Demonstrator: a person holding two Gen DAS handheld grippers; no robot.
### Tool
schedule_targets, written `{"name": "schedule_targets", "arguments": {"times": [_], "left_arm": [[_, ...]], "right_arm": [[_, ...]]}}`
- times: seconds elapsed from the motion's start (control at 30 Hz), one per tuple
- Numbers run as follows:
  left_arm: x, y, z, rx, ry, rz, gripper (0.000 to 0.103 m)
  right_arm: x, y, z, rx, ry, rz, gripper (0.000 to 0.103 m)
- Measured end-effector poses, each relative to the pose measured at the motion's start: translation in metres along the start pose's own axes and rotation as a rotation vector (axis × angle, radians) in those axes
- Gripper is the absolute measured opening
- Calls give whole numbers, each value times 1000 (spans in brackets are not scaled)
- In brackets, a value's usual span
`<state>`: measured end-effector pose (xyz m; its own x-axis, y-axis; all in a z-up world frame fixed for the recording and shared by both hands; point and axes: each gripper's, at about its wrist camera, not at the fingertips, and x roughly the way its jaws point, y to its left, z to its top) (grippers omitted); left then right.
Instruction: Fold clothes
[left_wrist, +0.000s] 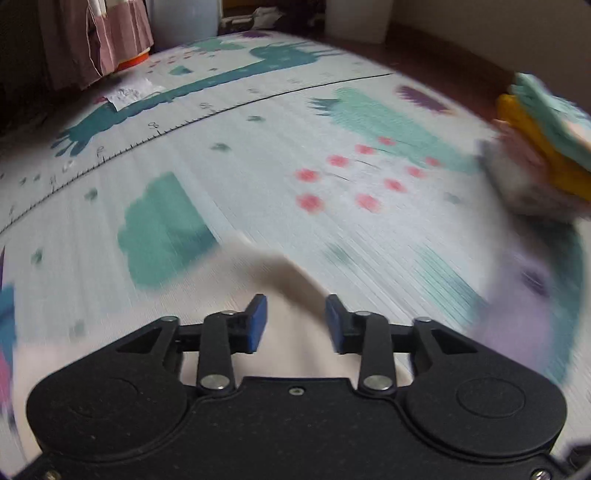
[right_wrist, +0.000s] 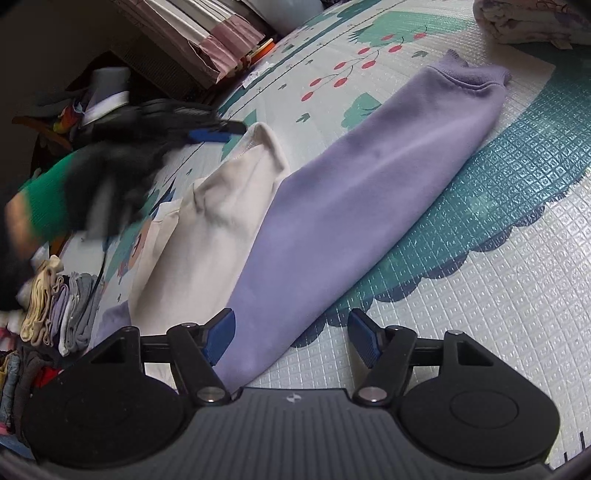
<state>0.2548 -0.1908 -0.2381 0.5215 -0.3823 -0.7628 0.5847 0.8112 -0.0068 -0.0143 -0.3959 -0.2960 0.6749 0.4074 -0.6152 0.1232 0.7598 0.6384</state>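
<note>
A lavender garment (right_wrist: 351, 192) lies folded long and narrow across the play mat (right_wrist: 480, 314), collar end far. A cream garment (right_wrist: 214, 221) lies beside it on the left, partly under it. My right gripper (right_wrist: 291, 332) is open at the lavender garment's near end, with the cloth edge lying loose between the jaws. My left gripper (right_wrist: 221, 133), blurred, hovers at the cream garment's far corner, held by a black-gloved hand with a green sleeve (right_wrist: 48, 206). In the left wrist view the left gripper (left_wrist: 295, 317) is open over a raised fold of the cream garment (left_wrist: 280, 273), its pads apart from the cloth.
A stack of folded clothes (left_wrist: 543, 155), teal and yellow on top, sits on the mat at the right. More folded clothes (right_wrist: 55, 306) stand at the left edge. A bundled blanket (right_wrist: 535, 22) lies far right. A pink curtain (left_wrist: 110, 40) hangs beyond the mat.
</note>
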Motion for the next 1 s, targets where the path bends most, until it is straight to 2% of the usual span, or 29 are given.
{"name": "schedule_targets", "arguments": {"times": [0.13,0.2,0.27,0.37,0.4,0.43,0.47,0.5,0.6,0.7,0.8,0.9,1.0], "left_arm": [[-58,-35,-76,-45,1,75,50],[-73,-40,-108,-74,11,111,50],[-80,-42,-133,-78,16,125,51],[-77,-45,-159,-12,59,143,53],[-70,-45,-169,9,104,136,55],[-62,-42,-175,-2,91,129,63],[-59,-35,-178,-46,76,117,70],[-58,-27,-177,-85,91,92,70],[-56,-21,-165,-49,160,44,71],[-62,-11,-159,-105,181,-18,71],[-71,0,-154,-194,138,-16,70],[-75,10,-144,-277,101,-25,70],[-70,18,-128,-320,77,-41,70]], "right_arm": [[1,2,5,-13,27,-9,68],[2,2,6,-2,30,-17,67],[2,3,6,17,27,-30,68],[4,3,6,57,12,-40,71],[5,3,6,71,7,-43,71],[6,3,7,85,2,-47,72],[6,3,7,93,1,-50,72],[7,2,7,97,0,-54,72],[8,3,9,104,0,-65,71],[9,4,9,99,-2,-75,71],[8,0,8,126,-20,-66,70],[7,-3,7,143,-36,-65,65],[7,-7,6,157,-40,-49,64]]}}
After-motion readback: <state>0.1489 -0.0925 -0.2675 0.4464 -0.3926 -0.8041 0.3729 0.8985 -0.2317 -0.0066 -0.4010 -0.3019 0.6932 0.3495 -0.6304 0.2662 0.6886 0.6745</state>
